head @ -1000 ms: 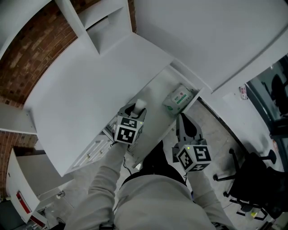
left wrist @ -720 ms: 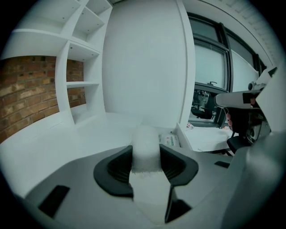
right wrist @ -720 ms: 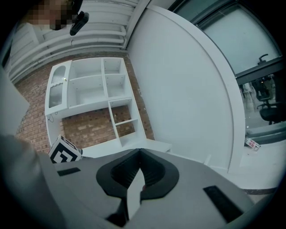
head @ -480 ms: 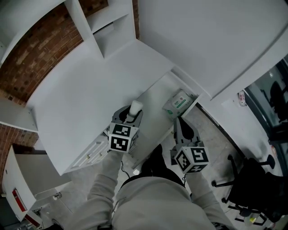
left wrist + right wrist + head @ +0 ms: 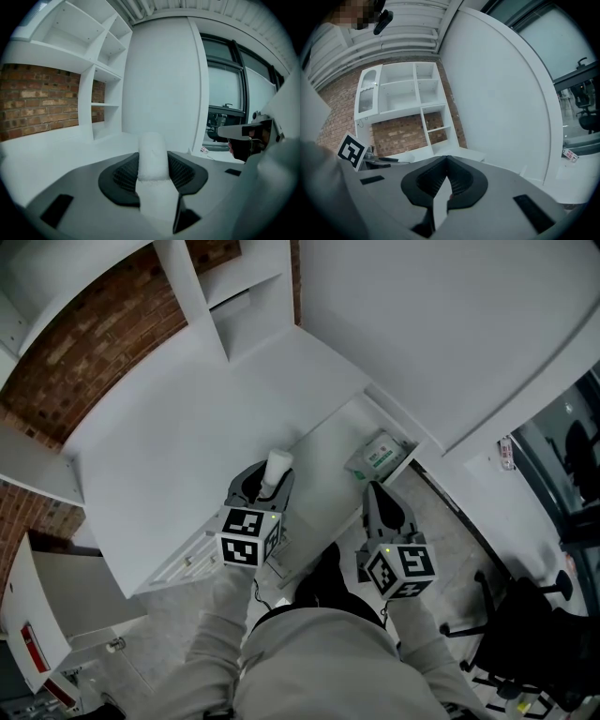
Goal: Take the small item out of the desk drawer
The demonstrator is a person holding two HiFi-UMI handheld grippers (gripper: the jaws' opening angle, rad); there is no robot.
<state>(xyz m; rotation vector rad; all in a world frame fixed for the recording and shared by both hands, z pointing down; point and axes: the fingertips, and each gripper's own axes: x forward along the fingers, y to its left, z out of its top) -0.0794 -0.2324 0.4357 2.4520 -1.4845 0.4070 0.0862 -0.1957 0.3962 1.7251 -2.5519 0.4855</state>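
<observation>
Head view: the left gripper [image 5: 265, 480] holds the small white item [image 5: 277, 466] over the open drawer [image 5: 328, 479], beside the surface [image 5: 178, 446]. Left gripper view: jaws pinch its smooth sides; possibly a tube, it could slip if tilted. Right gripper view: the right gripper [image 5: 445, 165] has its jaws pressed together, empty.

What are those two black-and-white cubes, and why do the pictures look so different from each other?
A person, not a robot, holds a tool called a gripper in each hand; the patterned cubes are part of them. One picture comes from a camera on the person's head, looking down. The other two come from cameras riding on each gripper. The left gripper is shut on a small white item, near the open drawer of the white desk. The right gripper is shut and empty. A green-and-white packet lies in the drawer.
</observation>
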